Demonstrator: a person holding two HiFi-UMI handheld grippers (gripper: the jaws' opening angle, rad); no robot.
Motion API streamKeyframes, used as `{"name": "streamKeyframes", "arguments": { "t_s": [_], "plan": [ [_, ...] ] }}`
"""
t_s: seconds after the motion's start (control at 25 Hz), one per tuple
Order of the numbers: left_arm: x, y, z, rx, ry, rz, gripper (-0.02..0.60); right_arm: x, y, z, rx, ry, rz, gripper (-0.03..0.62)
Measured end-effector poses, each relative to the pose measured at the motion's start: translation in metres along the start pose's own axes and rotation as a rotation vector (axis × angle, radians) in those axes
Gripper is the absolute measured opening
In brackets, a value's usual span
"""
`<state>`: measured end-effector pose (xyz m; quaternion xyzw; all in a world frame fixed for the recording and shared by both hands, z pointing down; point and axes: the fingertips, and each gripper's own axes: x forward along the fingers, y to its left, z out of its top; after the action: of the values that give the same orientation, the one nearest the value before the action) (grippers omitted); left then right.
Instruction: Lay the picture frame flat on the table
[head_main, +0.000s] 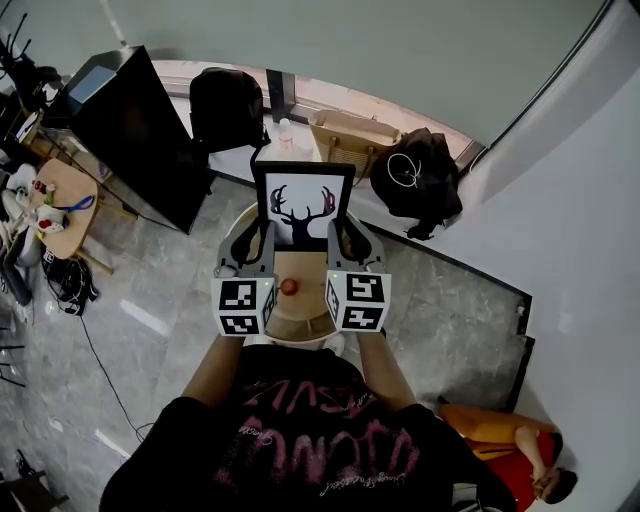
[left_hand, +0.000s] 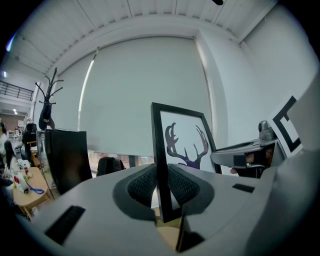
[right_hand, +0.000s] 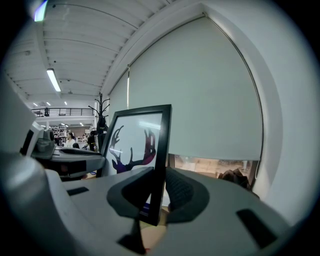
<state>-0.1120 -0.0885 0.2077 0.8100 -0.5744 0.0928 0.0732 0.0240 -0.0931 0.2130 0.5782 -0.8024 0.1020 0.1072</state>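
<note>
1. The round table (head_main: 303, 306) lies directly beneath both claws. Its wooden top shows between them and on the person's side of them.
2. The picture frame (head_main: 303, 205) stands upright over the table, spanning the gap between the two claws. Its deer-antler print faces the person and its long axis runs vertically, rising above the jaws. I cannot tell whether its bottom edge rests on the tabletop or hangs just above it.
3. The left claw (head_main: 266, 238) is closed on the frame's left edge. In the left gripper view the black edge of the picture frame (left_hand: 161, 165) sits pinched between the ribbed pads (left_hand: 184, 186) of the left claw (left_hand: 162, 186).
4. The right claw (head_main: 340, 238) grips the opposite edge at the same height. In the right gripper view the picture frame (right_hand: 159, 165) is clamped low down in the right claw (right_hand: 159, 194).
5. Both claws are level, parallel and pointing away from the person, so neither is nearer. Laying the frame flat likely means tipping its top edge away from or toward the person with both claws turning together.
6. A small red object (head_main: 289, 286) sits on the table just behind the claws, on the person's side. It could get in the way if the frame tips that way.
</note>
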Motion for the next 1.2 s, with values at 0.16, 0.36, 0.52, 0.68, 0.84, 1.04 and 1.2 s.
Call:
{"name": "streamKeyframes", "arguments": {
  "t_s": [0.16,0.36,0.52,0.68,0.84,1.04,1.2],
  "plan": [
    [0.001,0.000,-0.004,-0.006,0.011,-0.005,0.072,0.001,-0.001,-0.003,0.000,0.008,0.000,0.082],
    [0.005,0.001,-0.007,-0.009,0.018,-0.003,0.072,0.004,-0.001,-0.006,0.005,0.016,0.001,0.083],
    [0.004,0.003,-0.014,-0.003,0.027,0.003,0.071,0.005,0.000,-0.013,0.009,0.025,0.005,0.081],
    [0.001,0.001,-0.023,-0.006,0.038,0.005,0.071,0.003,0.002,-0.021,0.008,0.035,0.012,0.083],
    [0.001,0.002,-0.026,-0.002,0.045,0.006,0.072,0.005,0.003,-0.024,0.006,0.041,0.018,0.083],
    [-0.002,0.001,-0.028,-0.008,0.059,0.002,0.072,0.003,0.005,-0.027,0.003,0.052,0.023,0.082],
    [-0.005,0.002,-0.032,-0.009,0.071,-0.001,0.072,0.001,0.007,-0.029,-0.005,0.061,0.029,0.083]
  ]
}}
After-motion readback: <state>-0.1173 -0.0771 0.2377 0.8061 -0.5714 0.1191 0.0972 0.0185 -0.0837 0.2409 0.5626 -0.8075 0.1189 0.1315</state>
